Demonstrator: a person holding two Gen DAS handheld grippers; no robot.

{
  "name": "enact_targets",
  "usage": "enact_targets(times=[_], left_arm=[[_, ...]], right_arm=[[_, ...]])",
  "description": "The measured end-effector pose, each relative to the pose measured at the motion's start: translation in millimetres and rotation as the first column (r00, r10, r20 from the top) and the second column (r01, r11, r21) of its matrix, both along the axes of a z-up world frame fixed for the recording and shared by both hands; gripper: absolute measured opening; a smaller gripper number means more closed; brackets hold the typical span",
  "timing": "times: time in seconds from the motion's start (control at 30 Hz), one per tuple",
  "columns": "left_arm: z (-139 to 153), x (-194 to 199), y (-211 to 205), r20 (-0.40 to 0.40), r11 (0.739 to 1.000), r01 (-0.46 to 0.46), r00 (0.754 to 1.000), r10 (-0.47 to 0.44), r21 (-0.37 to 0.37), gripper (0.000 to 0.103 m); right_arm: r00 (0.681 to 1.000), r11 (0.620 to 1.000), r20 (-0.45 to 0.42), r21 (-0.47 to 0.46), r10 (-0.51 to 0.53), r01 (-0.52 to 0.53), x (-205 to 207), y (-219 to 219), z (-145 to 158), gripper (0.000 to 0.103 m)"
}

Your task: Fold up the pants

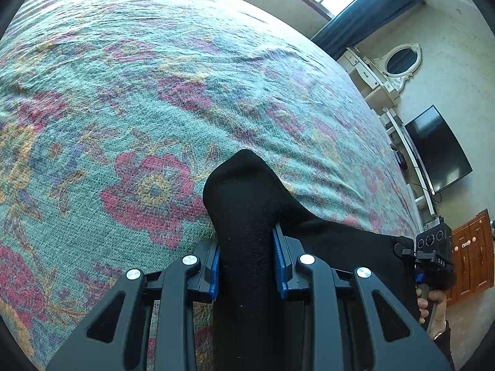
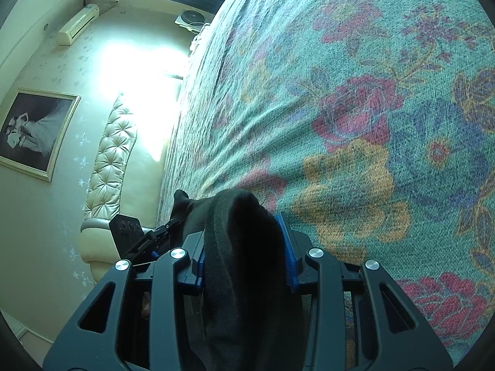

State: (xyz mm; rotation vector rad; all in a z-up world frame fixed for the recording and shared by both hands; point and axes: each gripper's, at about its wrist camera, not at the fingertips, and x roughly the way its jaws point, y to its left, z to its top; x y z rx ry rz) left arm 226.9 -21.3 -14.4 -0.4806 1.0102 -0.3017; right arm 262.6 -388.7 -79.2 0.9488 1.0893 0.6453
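Note:
The pants (image 1: 244,204) are black knit fabric, held up over the bed. My left gripper (image 1: 247,266) is shut on a bunched fold of them, and the cloth pokes out past its blue pads. From there the fabric runs right toward the other gripper (image 1: 433,247), held by a hand. In the right wrist view my right gripper (image 2: 244,250) is shut on a ribbed edge of the pants (image 2: 238,216). The left gripper (image 2: 136,238) shows at its left, with cloth stretched between the two. The rest of the pants hangs hidden below both grippers.
A teal bedspread (image 1: 154,92) with red and yellow flowers covers the bed under both grippers. A padded cream headboard (image 2: 108,160) and a framed picture (image 2: 34,130) stand on one side. A dark television (image 1: 439,151), white dresser with mirror (image 1: 399,61) and wooden door (image 1: 473,253) are on the other.

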Motion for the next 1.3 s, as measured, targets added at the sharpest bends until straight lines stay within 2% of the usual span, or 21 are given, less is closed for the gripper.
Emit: enact_targets(times=[0.37,0.67,0.73,0.83,0.87,0.9,0.97,1.03,1.13,1.3], left_arm=[[0,38,6,-0.006,1.0,-0.023,1.0,0.023,-0.015,0.028],[-16,46,10,-0.007,0.999,0.009,1.0,-0.009,-0.034,0.033],[-20,47,11,-0.003,0.999,0.02,1.0,-0.02,-0.029,0.036],[-20,49,10,0.01,0.998,0.055,0.998,-0.055,-0.018,0.04],[-18,47,12,0.017,0.998,0.061,0.998,-0.061,-0.012,0.048],[-16,44,14,0.026,0.998,0.059,0.998,-0.058,-0.001,0.052],[-14,36,22,0.034,0.998,0.062,0.998,-0.061,-0.02,0.055],[-14,25,33,0.024,0.996,0.057,0.998,-0.055,-0.07,0.055],[-16,-2,44,0.007,0.989,0.051,0.999,-0.051,-0.14,0.068],[-23,-54,47,-0.009,0.976,0.054,0.998,-0.058,-0.212,0.071]], right_arm=[[1.0,1.0,0.003,0.011,-0.013,0.013,37,8,2,0.036],[0.998,0.993,-0.027,0.108,-0.053,0.055,38,-1,-30,0.037],[0.998,0.993,-0.023,0.103,-0.053,0.055,38,0,-29,0.04],[0.998,0.993,-0.026,0.103,-0.048,0.051,32,-3,-23,0.057],[0.998,0.992,-0.029,0.113,-0.056,0.058,28,-8,-22,0.067],[0.998,0.99,-0.028,0.128,-0.063,0.066,23,-13,-19,0.074],[0.997,0.989,-0.024,0.12,-0.078,0.081,9,-25,-14,0.08],[0.996,0.992,-0.022,0.085,-0.091,0.093,-10,-37,-12,0.081],[0.992,0.99,-0.03,0.072,-0.119,0.121,-43,-52,-16,0.081],[0.994,0.993,-0.035,0.063,-0.101,0.103,-84,-44,-18,0.081]])
